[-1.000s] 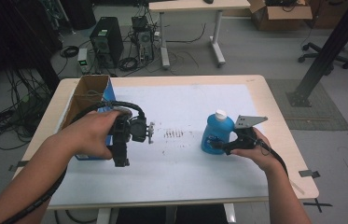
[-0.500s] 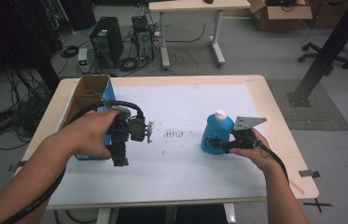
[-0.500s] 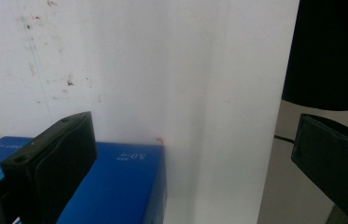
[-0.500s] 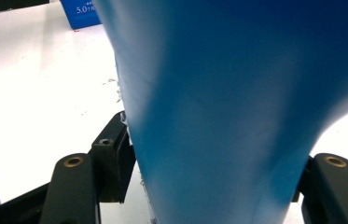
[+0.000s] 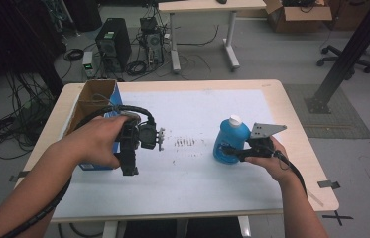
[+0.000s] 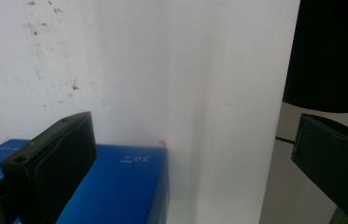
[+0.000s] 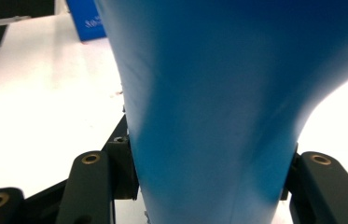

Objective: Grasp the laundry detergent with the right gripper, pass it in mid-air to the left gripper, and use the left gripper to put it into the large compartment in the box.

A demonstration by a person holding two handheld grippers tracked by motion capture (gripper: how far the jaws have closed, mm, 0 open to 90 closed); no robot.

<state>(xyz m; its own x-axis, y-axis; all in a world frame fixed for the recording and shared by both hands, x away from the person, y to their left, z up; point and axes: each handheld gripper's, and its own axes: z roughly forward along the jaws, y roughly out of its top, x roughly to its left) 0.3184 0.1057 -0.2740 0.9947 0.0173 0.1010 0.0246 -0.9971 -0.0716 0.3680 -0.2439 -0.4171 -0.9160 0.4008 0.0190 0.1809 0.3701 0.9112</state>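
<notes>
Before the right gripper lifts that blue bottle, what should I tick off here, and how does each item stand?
1. Right gripper shut on the blue bottle: ok; its jaws have just been closing and now press the bottle's sides in the right gripper view.
2. Bottle upright on the table: ok.
3. White cap on the bottle: ok; whether it is tight, cannot tell.
4. Left gripper open and holding nothing: ok.
5. Open cardboard box apart from the bottle: ok.
6. Box has room inside: cannot tell.
</notes>
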